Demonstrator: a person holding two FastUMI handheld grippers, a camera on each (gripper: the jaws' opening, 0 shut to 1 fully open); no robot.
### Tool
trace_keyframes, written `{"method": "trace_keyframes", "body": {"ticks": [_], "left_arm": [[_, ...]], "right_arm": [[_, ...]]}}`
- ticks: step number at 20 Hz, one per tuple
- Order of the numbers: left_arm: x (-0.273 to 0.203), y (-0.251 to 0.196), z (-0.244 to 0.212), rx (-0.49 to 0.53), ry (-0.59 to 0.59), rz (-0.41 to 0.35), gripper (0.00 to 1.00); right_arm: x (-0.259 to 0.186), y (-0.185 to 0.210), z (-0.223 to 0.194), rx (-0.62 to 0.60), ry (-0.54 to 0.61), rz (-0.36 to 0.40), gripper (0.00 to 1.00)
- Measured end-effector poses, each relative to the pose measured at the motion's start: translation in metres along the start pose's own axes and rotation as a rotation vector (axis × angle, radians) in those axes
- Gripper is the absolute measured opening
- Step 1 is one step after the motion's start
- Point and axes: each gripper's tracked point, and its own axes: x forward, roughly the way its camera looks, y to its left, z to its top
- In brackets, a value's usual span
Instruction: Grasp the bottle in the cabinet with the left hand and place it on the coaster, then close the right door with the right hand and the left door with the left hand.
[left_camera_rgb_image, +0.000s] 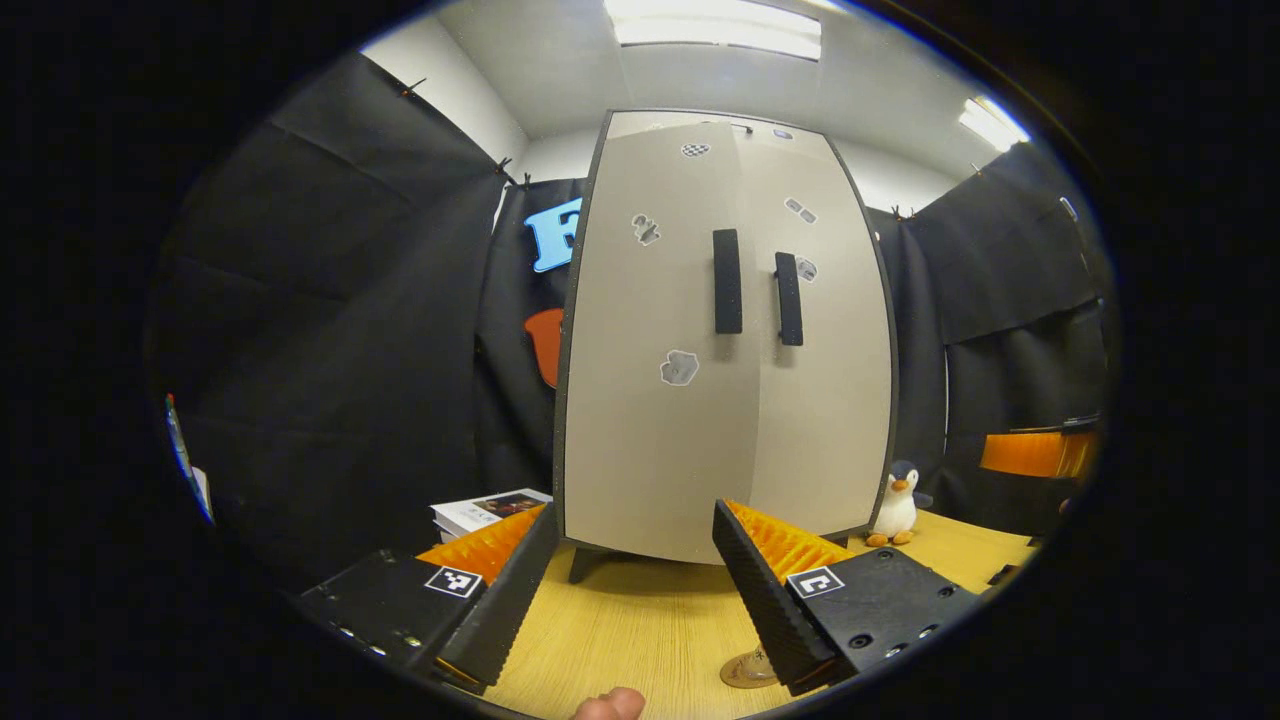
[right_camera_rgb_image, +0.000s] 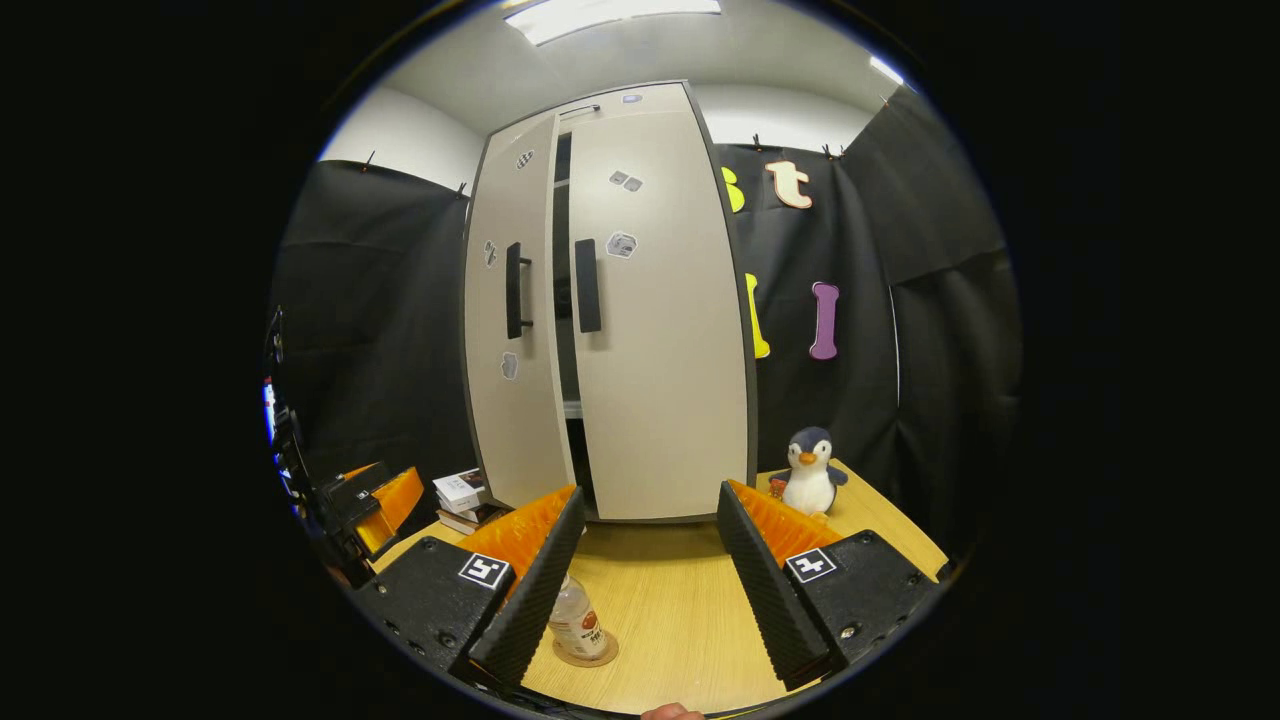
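The tall beige cabinet (left_camera_rgb_image: 700, 420) stands on the wooden table (left_camera_rgb_image: 640, 620). Its right door (right_camera_rgb_image: 660, 380) sits flush. Its left door (right_camera_rgb_image: 510, 420) hangs slightly ajar, with a dark gap showing between the two black handles in the right gripper view. A small clear bottle (right_camera_rgb_image: 577, 618) with a red label stands upright on the round coaster (right_camera_rgb_image: 588, 655), just beside my right gripper's left finger. The coaster (left_camera_rgb_image: 745, 672) peeks out behind the right finger of my left gripper. My left gripper (left_camera_rgb_image: 635, 512) and right gripper (right_camera_rgb_image: 651, 492) are both open, holding nothing, and face the cabinet front.
A penguin plush (right_camera_rgb_image: 810, 472) sits on the table right of the cabinet. Stacked books (right_camera_rgb_image: 462, 495) lie to the cabinet's left. The left gripper (right_camera_rgb_image: 375, 505) shows far left in the right gripper view. A fingertip (left_camera_rgb_image: 610, 705) shows at the bottom edge.
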Motion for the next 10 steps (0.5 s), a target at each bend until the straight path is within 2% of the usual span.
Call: {"method": "trace_keyframes", "body": {"ticks": [10], "left_arm": [[-0.0011,-0.0017,-0.0005,-0.017,0.01,-0.003,0.95]], "right_arm": [[-0.0027,-0.0029,0.0024,-0.001,0.002,-0.012,0.83]]}}
